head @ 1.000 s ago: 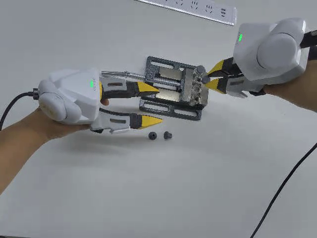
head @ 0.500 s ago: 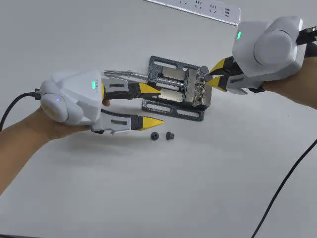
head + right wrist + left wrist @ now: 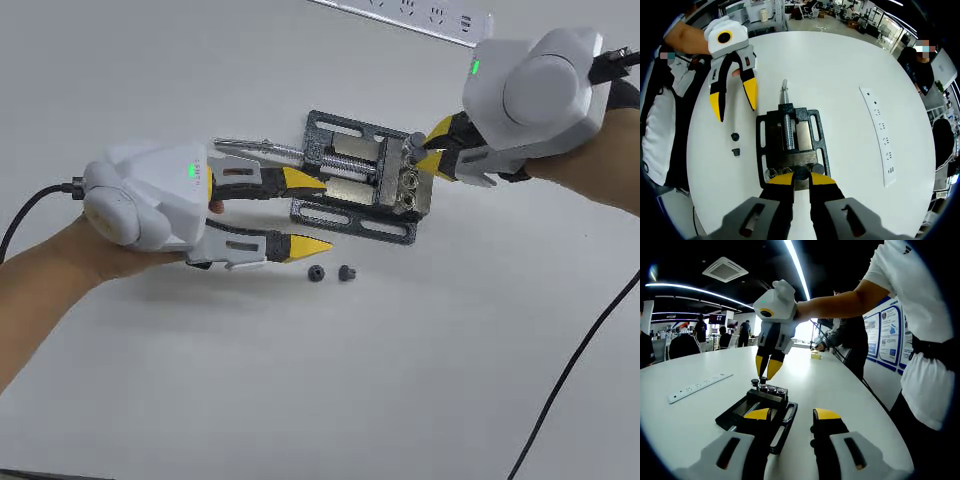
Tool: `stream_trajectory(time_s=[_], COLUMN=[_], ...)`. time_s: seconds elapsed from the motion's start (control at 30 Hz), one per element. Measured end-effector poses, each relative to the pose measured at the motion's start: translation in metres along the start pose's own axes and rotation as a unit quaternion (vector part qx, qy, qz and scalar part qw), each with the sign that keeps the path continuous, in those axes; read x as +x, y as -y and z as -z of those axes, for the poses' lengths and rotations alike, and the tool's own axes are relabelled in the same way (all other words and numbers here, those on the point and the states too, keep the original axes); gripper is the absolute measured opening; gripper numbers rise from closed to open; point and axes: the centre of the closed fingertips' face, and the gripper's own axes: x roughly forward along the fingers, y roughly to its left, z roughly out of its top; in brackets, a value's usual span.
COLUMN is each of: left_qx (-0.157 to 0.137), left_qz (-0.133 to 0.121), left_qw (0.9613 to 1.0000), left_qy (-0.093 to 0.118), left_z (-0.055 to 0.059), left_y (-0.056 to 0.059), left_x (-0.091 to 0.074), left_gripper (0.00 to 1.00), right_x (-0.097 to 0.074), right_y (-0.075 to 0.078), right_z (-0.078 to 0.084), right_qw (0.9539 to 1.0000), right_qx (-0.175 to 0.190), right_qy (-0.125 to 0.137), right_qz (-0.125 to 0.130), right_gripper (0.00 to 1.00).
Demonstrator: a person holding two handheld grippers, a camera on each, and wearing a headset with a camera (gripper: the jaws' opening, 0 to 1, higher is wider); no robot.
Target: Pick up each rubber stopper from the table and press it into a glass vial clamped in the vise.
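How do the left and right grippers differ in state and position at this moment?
The left gripper is open and empty; the right gripper is closed on a dark grey rubber stopper. The left hangs beside the screw end of the black metal vise; the right sits at the row of glass vials. Both have white bodies and yellow jaw tips.

Two dark stoppers [image 3: 317, 273] lie beside the vise [image 3: 352, 176].

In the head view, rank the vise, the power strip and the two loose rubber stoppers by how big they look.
Largest: vise.
Next: power strip, thin and cut by the frame's top edge, so less sure.
Smallest: the two loose rubber stoppers, which look alike.
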Motion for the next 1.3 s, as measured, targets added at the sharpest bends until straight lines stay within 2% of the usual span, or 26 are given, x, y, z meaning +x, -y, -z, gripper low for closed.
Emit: stream_trajectory(time_s=[0.8, 1.3], left_qx=[0.0, 0.0], left_qz=[0.002, 0.003], left_qw=[1.0, 1.0], left_qy=[0.0, 0.0], left_z=[0.0022, 0.0028], left_y=[0.0005, 0.0003], left_x=[0.0009, 0.001], left_gripper=[0.31, 0.3], right_x=[0.0046, 0.0057], right_y=[0.0004, 0.0001], right_z=[0.0022, 0.0026], right_qw=[0.9999, 0.999], right_qx=[-0.005, -0.018], right_qy=[-0.013, -0.035], right_qz=[-0.008, -0.02], right_gripper=[0.1, 0.11])
